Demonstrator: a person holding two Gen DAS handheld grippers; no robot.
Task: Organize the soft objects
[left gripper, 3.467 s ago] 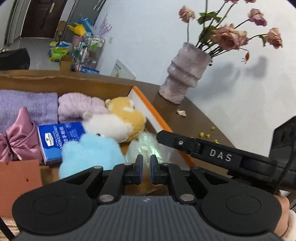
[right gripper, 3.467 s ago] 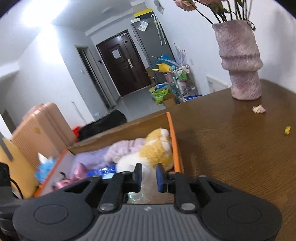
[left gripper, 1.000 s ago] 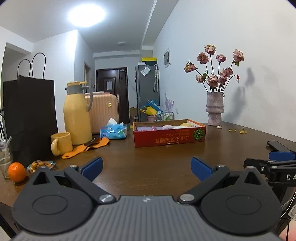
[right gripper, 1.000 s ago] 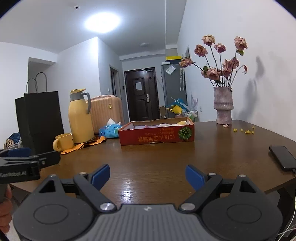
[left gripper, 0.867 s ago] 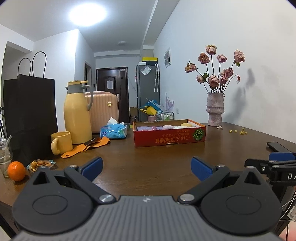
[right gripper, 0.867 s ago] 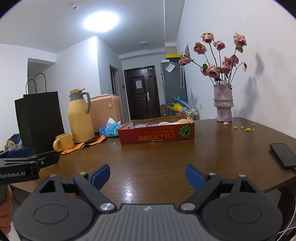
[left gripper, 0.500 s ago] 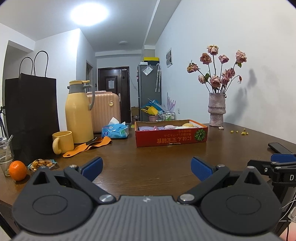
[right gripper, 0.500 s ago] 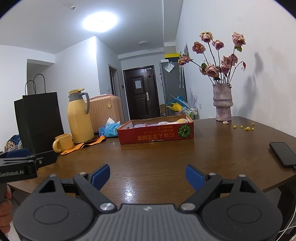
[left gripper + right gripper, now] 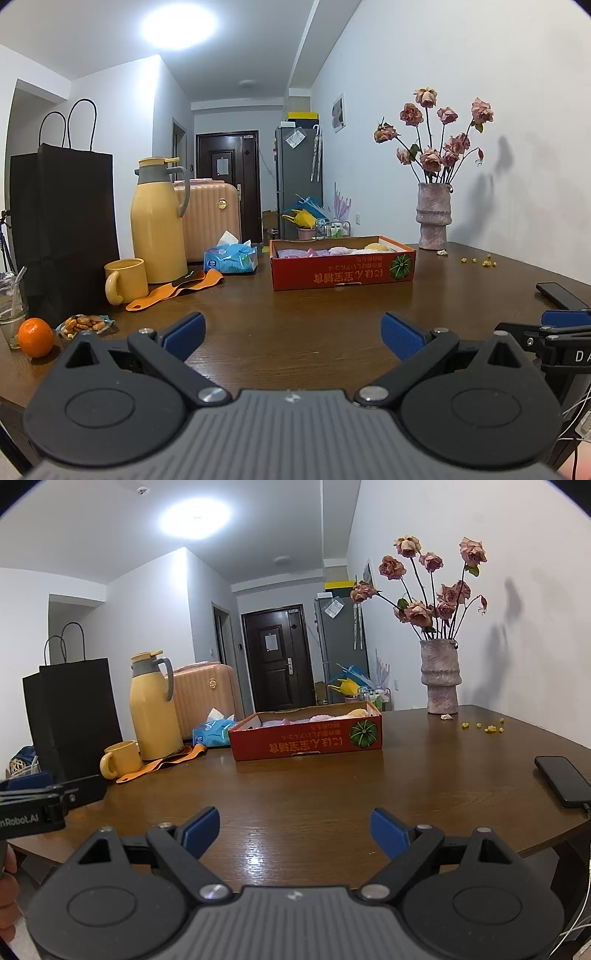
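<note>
Soft objects (image 9: 334, 252) — mostly behind box wall (image 9: 343, 275)

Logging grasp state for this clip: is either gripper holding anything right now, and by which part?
Nothing is held. The left gripper and right gripper are both wide open over the bare table, well short of the red box.

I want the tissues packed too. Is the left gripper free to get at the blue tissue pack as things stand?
Probably yes. The left gripper is open and empty, and bare table lies ahead of it. The blue tissue pack sits left of the red box, with only the orange strap nearby, off to the side.
</note>
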